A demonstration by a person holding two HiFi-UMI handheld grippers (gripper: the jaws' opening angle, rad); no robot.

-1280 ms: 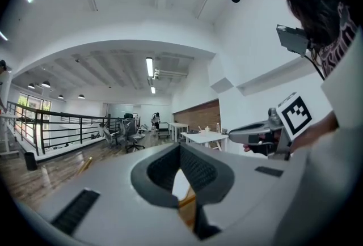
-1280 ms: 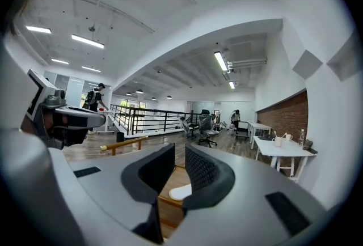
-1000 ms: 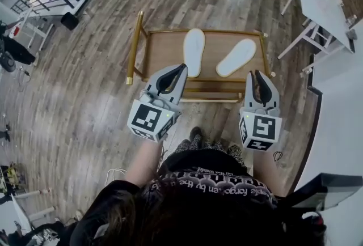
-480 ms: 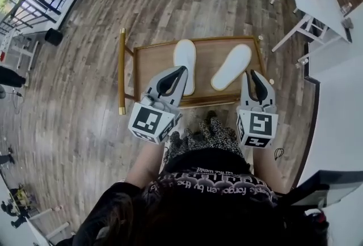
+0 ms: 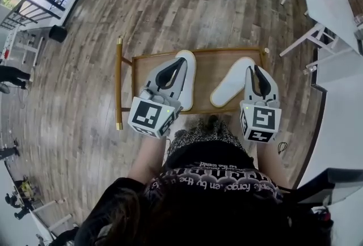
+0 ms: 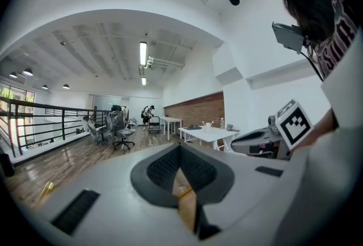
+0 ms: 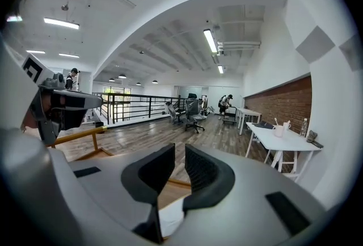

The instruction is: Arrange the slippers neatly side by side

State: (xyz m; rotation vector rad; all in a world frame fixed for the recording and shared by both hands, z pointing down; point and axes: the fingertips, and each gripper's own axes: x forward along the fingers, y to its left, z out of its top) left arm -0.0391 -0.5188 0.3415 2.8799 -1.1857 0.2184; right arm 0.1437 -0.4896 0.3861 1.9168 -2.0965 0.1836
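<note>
Both grippers are now held over the low wooden table [image 5: 207, 68], whereas a second ago they were held in front of its near edge. The two white slippers are not moved on it since then.

The left slipper [image 5: 190, 83] is laid in the left half of the table and runs straight from the far edge toward the near edge. It is partly covered in the head view by the left gripper [image 5: 184, 63]. The jaws of this gripper are closed tip to tip, and nothing is held between them.

The right slipper [image 5: 229, 83] is laid in the right half and is slanted: its far end is turned toward the far right corner and its near end toward the middle of the near edge. The two slippers are apart and not parallel.

The right gripper [image 5: 253, 68] is held above the far end of the right slipper. Its jaws are parted by a narrow gap, and nothing is clamped in them.

A golden bar [image 5: 118, 83] is seen along the left edge of the table.
</note>
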